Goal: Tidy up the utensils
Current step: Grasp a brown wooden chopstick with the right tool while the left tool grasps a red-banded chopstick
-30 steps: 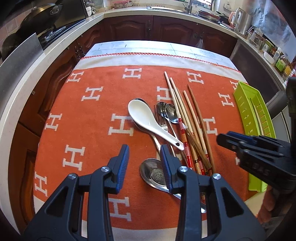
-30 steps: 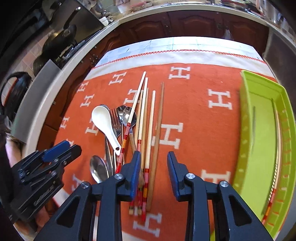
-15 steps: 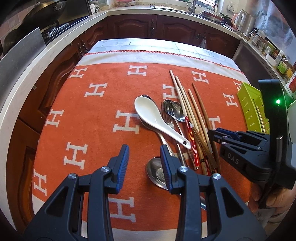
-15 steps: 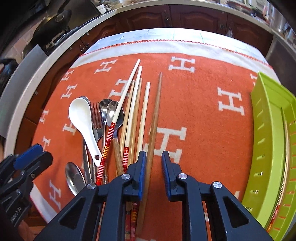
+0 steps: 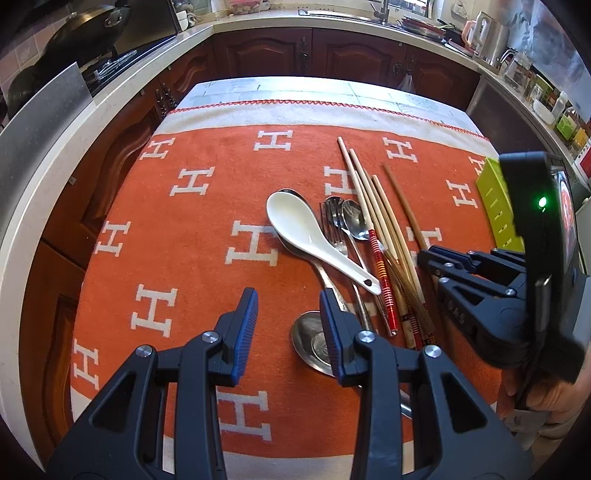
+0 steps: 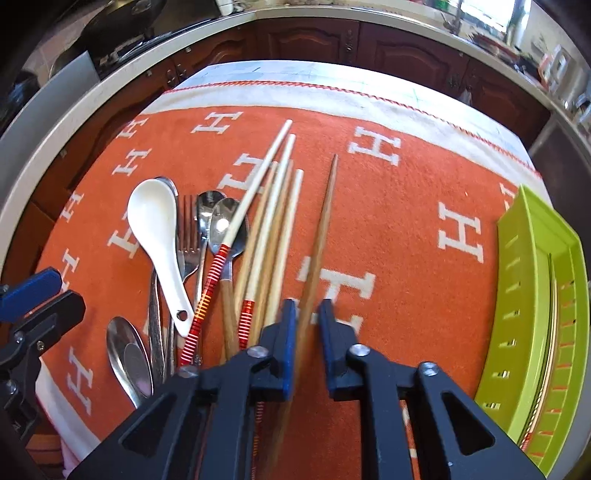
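A pile of utensils lies on the orange cloth: a white ceramic spoon [image 5: 314, 236] [image 6: 157, 240], a fork [image 6: 189, 236], metal spoons [image 5: 314, 341], several pale chopsticks [image 6: 273, 221] and one brown chopstick [image 6: 321, 229]. My right gripper [image 6: 306, 314] is low over the cloth with its jaws narrowly apart astride the brown chopstick; a small gap shows on each side. It also shows in the left wrist view [image 5: 436, 267]. My left gripper [image 5: 288, 321] is open and empty above the cloth, near the metal spoon.
A green slotted tray [image 6: 528, 295] lies at the cloth's right edge with a chopstick [image 6: 546, 332] in it. Dark wooden cabinets and a countertop ring the table. A wok sits on the stove at far left [image 5: 88, 33].
My right gripper has moved down and forward over the chopsticks and narrowed its jaws around the brown chopstick. My left gripper has barely moved.
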Available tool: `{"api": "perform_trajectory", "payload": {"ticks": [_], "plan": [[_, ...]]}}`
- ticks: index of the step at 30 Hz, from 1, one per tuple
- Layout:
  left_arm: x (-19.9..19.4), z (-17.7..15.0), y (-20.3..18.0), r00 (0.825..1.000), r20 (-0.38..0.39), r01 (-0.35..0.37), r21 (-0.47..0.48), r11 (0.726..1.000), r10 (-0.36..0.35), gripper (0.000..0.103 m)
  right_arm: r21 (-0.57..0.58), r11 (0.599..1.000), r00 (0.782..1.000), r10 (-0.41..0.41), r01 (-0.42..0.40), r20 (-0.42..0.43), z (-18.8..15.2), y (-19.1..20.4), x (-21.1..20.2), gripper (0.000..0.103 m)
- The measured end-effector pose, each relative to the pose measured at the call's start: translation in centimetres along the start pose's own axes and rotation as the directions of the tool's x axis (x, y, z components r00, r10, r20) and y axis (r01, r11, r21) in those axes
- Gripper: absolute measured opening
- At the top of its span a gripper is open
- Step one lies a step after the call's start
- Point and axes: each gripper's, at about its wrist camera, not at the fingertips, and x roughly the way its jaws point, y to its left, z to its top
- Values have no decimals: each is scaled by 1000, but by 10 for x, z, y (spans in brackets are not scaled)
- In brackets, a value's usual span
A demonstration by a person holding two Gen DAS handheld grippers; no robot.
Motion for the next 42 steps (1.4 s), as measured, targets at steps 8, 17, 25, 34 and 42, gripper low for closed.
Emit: {"api": "perform_trajectory", "payload": {"ticks": [8,17,25,34,42], "plan": [[-5,1,-8,1000,11,2,16,1000,-2,31,170,978,992,127,-122,-20,-13,-37,-10,7],[-6,16,-3,985,76,159,-16,987,-157,31,232,949,977,202,-212,70,-32,-62,-50,7],[23,29,-1,969,57,242,-54,969,-239,29,244,936,966,234,-254,108,-41,-65,-72,6],[53,36,-25,964,-11,265,-20,964,-265,19,266,922,959,260,-280,108,-45,-71,-69,6],[75,38,-46,975,-72,211,15,977,-210,8,282,913,955,277,-296,107,-45,-73,-65,6]]}}
